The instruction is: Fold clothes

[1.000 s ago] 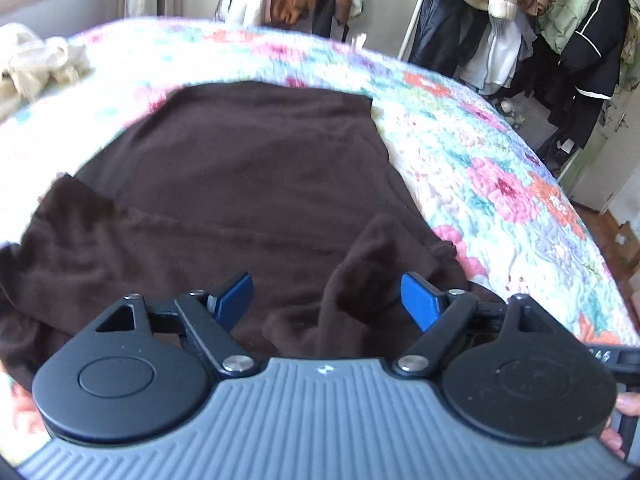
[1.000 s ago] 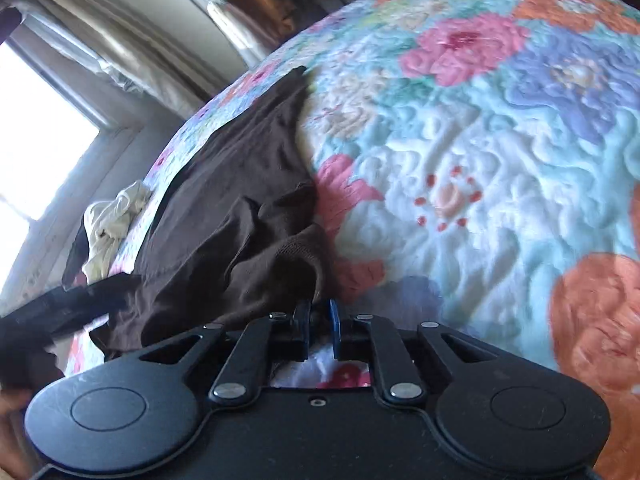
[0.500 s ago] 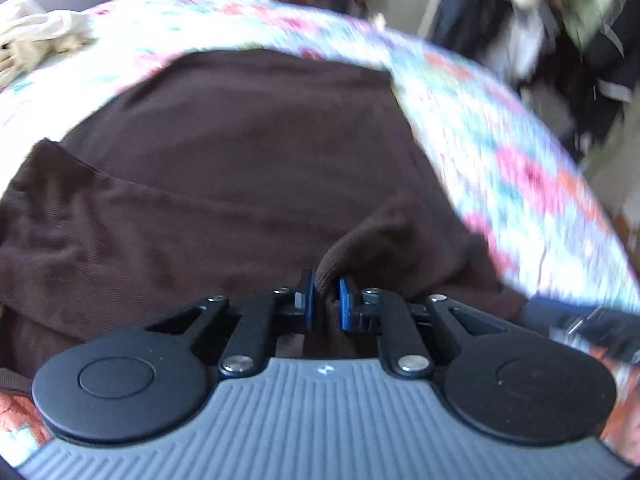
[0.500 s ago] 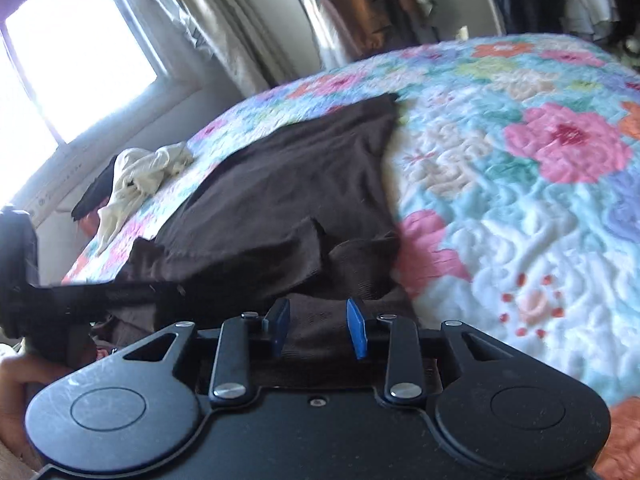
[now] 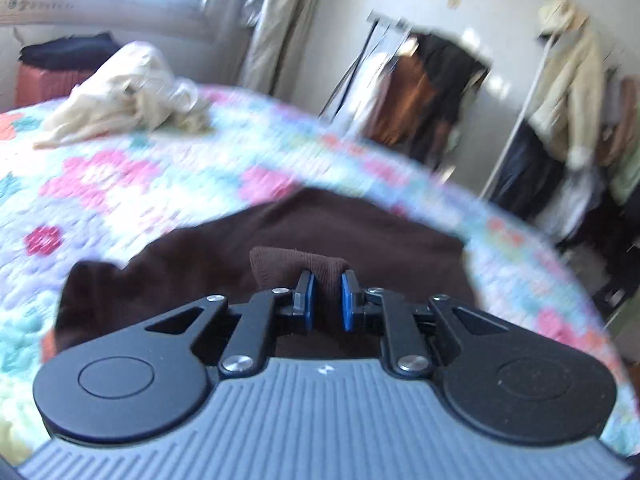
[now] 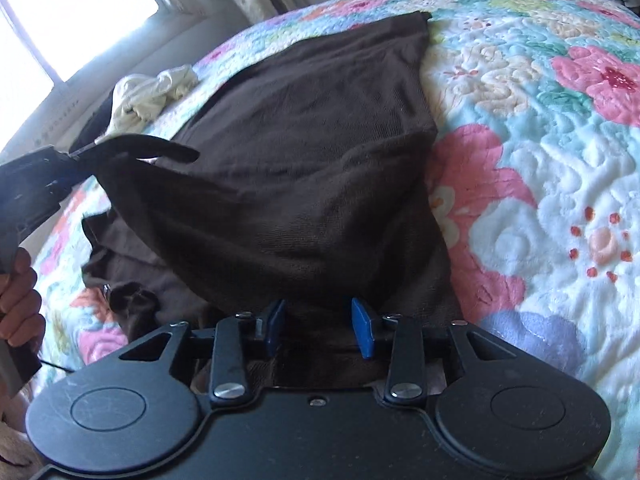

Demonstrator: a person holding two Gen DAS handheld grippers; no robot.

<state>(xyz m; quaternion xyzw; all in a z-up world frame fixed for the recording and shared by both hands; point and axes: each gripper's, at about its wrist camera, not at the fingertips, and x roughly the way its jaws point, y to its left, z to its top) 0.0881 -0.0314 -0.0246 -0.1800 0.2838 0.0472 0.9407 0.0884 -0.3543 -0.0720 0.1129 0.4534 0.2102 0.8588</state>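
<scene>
Dark brown knitted garment (image 6: 304,168) lies spread on the flower-patterned quilted bed (image 6: 560,160). The left hand-held gripper (image 5: 327,300) pinches a raised fold of this cloth between its blue pads, lifting it clear of the quilt. The right hand-held gripper (image 6: 318,326) has just been opening; its jaws stand partly apart astride the near hem, seemingly without pressing it. A crumpled cream cloth (image 5: 128,100) lies farther back.
</scene>
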